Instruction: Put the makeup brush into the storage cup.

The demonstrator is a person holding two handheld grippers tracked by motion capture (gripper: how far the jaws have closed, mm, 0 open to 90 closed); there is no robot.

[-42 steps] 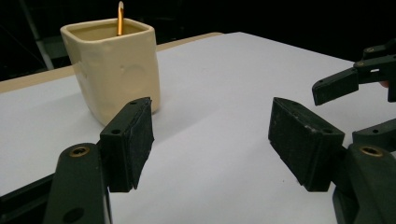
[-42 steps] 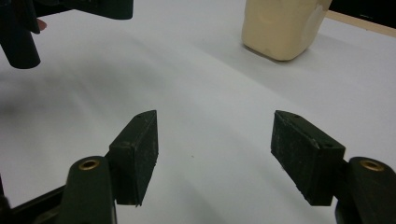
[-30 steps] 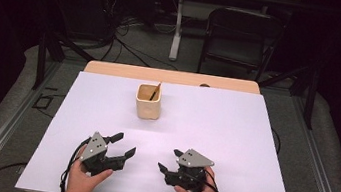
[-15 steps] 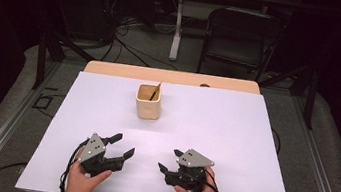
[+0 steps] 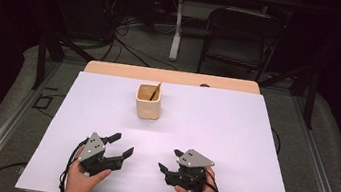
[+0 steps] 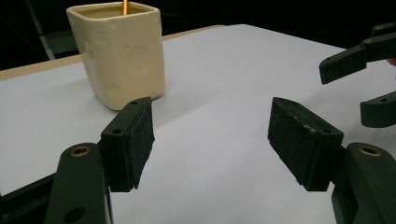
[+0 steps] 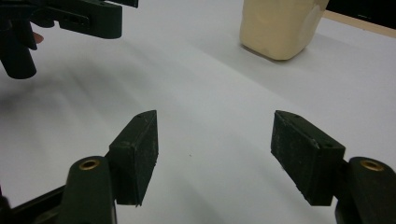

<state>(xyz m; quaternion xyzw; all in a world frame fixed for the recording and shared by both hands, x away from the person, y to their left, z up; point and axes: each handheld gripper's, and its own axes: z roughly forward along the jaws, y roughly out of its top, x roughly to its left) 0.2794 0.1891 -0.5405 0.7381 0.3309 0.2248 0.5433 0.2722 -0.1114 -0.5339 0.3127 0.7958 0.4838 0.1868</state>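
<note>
Nothing has moved since the earlier frame: left gripper (image 5: 119, 146) and right gripper (image 5: 169, 160) rest on the white table (image 5: 233, 135), jaws wide and empty, facing each other. Beyond them, well apart, stands the cream cup (image 5: 149, 102), holding a thin stick (image 5: 155, 92).

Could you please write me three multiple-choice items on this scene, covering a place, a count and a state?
1. Where does the cream square ceramic cup stand?
A. between the grippers
B. beyond both, toward the table's far edge
C. on the floor

2. How many thin sticks lean in it?
A. one
B. three
C. none

3. How do the left hand-held gripper and right hand-held gripper stand?
A. both open, empty
B. both clamped on the cup
C. one holds the stick

Answers: 1 B, the high view shows the cup farther off; 2 A, one stick shows; 3 A, bare white sheet between each pair of jaws.
</note>
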